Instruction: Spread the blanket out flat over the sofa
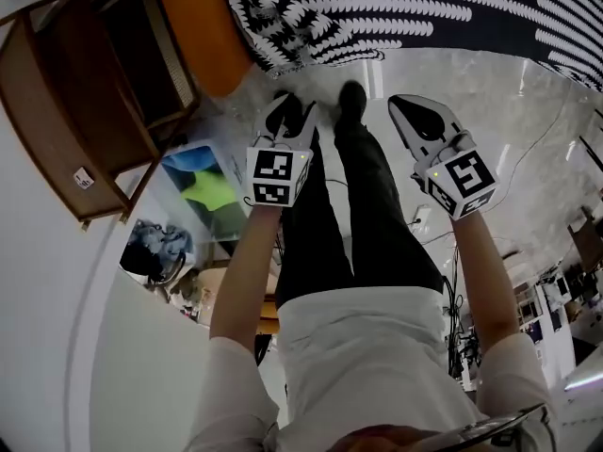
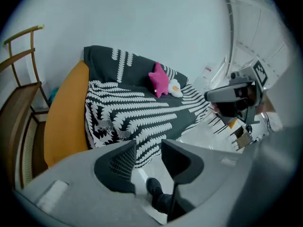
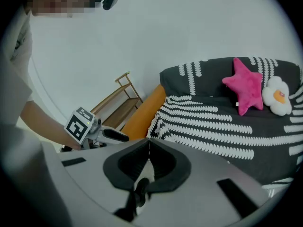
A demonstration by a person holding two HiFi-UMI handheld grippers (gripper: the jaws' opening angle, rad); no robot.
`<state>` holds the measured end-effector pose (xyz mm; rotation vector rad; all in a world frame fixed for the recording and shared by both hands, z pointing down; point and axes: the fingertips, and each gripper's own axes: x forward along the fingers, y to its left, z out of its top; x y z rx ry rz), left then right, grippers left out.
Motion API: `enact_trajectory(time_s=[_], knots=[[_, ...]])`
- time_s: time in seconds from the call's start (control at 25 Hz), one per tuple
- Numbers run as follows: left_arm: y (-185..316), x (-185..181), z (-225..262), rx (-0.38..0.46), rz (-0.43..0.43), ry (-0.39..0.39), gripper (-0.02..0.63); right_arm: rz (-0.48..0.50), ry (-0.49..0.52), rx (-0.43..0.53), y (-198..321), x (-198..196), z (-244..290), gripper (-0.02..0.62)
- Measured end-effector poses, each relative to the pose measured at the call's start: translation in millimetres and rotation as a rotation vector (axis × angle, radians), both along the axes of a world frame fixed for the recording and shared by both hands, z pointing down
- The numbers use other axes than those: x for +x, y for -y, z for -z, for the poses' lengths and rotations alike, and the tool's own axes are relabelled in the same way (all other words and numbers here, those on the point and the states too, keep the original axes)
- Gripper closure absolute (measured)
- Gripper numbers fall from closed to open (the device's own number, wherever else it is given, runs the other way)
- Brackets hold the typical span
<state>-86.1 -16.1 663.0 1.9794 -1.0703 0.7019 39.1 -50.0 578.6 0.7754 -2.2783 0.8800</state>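
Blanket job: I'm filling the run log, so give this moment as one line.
blanket: spread over sofa | left gripper: open, empty | right gripper: shut, empty | both clear of blanket

The head view looks steeply down, the blanket [image 1: 377, 8] at its top edge, while both gripper views (level, standing back) share the sofa [image 2: 66, 112].

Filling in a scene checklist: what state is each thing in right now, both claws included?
blanket: spread over the sofa, seat and back.
pink star cushion: propped against the backrest.
white plush: lying beside the star cushion.
left claw: open, empty.
right claw: shut, empty.
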Motion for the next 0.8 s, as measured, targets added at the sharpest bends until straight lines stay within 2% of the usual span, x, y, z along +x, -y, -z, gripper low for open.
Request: enact_trajectory(time_s=[0.24, 0.56, 0.8], knots=[[11.6, 1.7, -61.6, -0.025, -0.029, 0.031, 0.436, -0.011, 0.021, -0.044, -3.3, -12.5, -50.2, 0.591], [32.3, 4.6, -121.4, -0.053, 0.002, 0.060, 0.436, 0.021, 0.037, -0.059, 7.3, -15.5, -89.3, 0.591], [45.2, 13.7, -169.0, -0.048, -0.122, 0.156, 0.436, 0.017, 0.033, -0.083, 6.8, -10.4, -119.7, 0.591]])
